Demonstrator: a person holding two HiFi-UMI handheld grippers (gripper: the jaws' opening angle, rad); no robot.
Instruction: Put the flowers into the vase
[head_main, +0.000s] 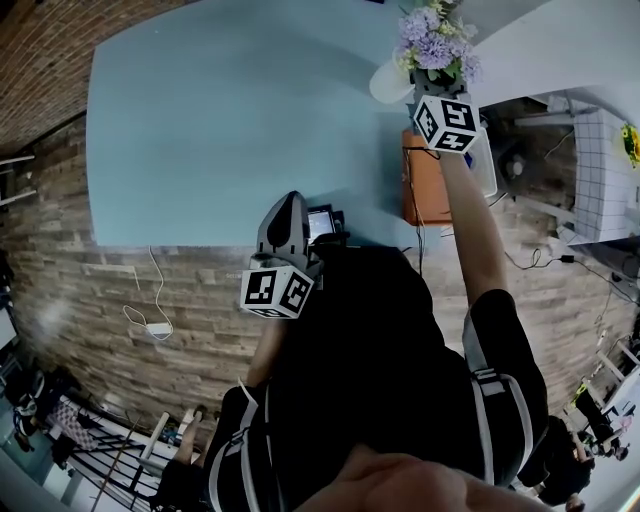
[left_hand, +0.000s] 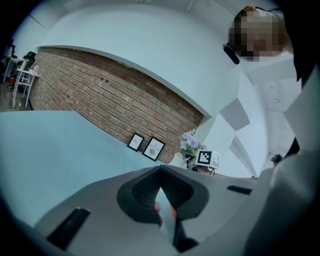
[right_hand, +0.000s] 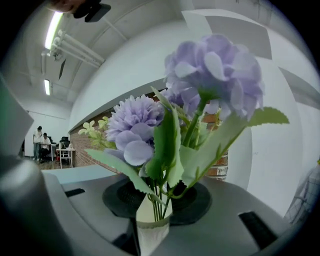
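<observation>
- At the table's (head_main: 200, 120) far right corner, right gripper (right_hand: 155, 197) pinches the flowers (right_hand: 215, 80) by their stems, near the vase (head_main: 390, 82).
- Left gripper (left_hand: 160, 172) sits closed, empty.
- Likely next: seat stems, release.

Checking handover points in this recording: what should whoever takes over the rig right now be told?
Left gripper: fingers together, empty, by the near edge of the table.
Right gripper: fingers shut on the stems of the flowers, held upright at the white vase on the far corner.
Done: flowers are at the vase.
Left: whether the stems sit inside is unclear; seat them, then release.
</observation>
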